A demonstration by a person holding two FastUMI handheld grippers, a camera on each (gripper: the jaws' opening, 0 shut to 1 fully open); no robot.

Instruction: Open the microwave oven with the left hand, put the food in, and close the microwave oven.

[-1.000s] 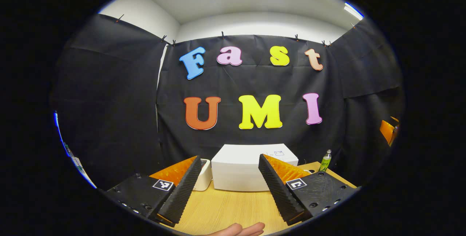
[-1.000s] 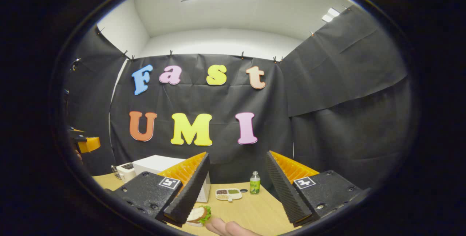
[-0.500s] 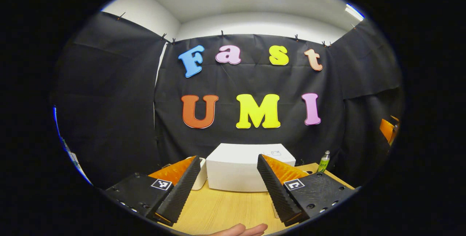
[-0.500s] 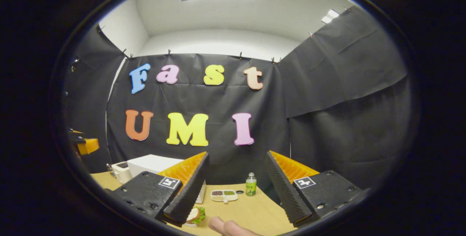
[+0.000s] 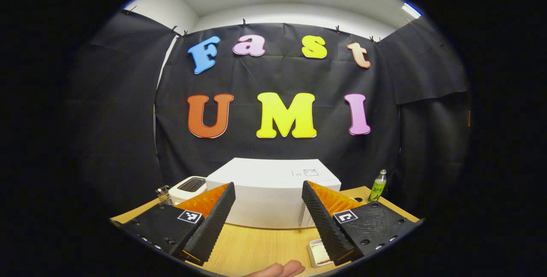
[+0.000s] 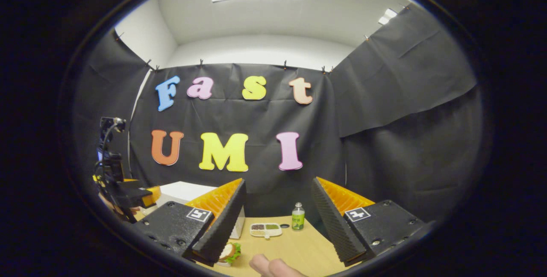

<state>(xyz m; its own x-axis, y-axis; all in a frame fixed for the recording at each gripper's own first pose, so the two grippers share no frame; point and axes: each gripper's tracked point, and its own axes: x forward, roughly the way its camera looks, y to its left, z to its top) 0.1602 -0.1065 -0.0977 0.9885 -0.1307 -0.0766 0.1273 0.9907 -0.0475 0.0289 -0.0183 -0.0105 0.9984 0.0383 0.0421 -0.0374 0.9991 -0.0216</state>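
Note:
The white microwave stands on the wooden table straight ahead of my left gripper, and its front looks closed. That gripper is open and empty, a short way off from the microwave. A small white dish holding something pale brown lies partly behind its right finger. In the right gripper view, a sandwich with lettuce on a white plate lies beside the left finger of my right gripper, which is open and empty. The microwave sits at the left, with the left gripper in front of it.
A white toaster stands left of the microwave, and a green bottle to its right. In the right gripper view, a divided dish of seasonings lies by the bottle. A person's fingers show at the bottom edge.
My left gripper has moved toward the microwave, which now looks larger, and the small dish has come into sight. In the right gripper view the left gripper has come further in from the left.

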